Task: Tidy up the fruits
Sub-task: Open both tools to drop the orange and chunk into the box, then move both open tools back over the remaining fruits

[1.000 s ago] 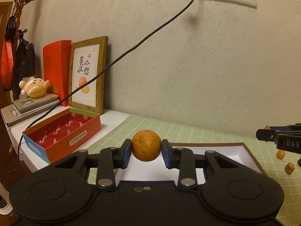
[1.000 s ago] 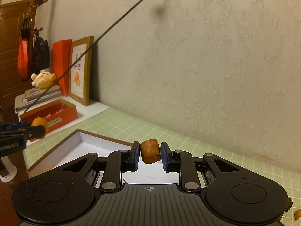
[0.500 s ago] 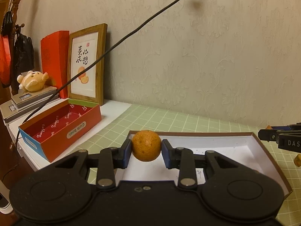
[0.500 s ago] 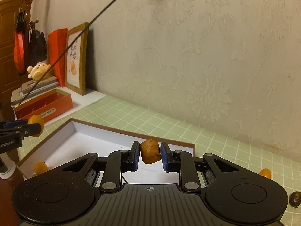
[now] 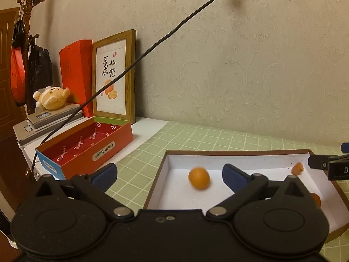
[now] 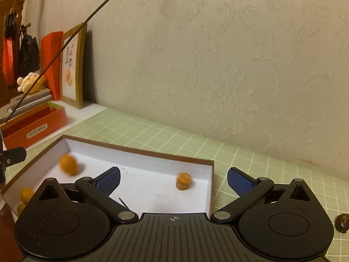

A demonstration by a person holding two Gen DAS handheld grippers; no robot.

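Observation:
A white box with a brown rim [image 5: 235,152] [image 6: 139,150] lies on the green checked mat. My left gripper [image 5: 169,173] is open and empty above the box's left end. A round orange fruit [image 5: 199,178] [image 6: 68,164] is blurred inside the box below it. My right gripper [image 6: 173,178] is open and empty above the box's right end. A small orange-brown fruit [image 6: 183,181] [image 5: 297,168] is blurred inside the box. More small orange fruits [image 6: 26,193] lie in the near left corner of the box.
An open red box [image 5: 87,146] stands left of the mat, with a framed picture [image 5: 113,76], a red bag and a plush toy behind it. A black cable [image 5: 152,45] hangs across. A dark brown fruit [image 6: 342,222] lies on the mat at right.
Both grippers have opened and let go of their fruits. The round orange and the small orange-brown fruit have dropped into the white box. Both grippers tilted down over the box.

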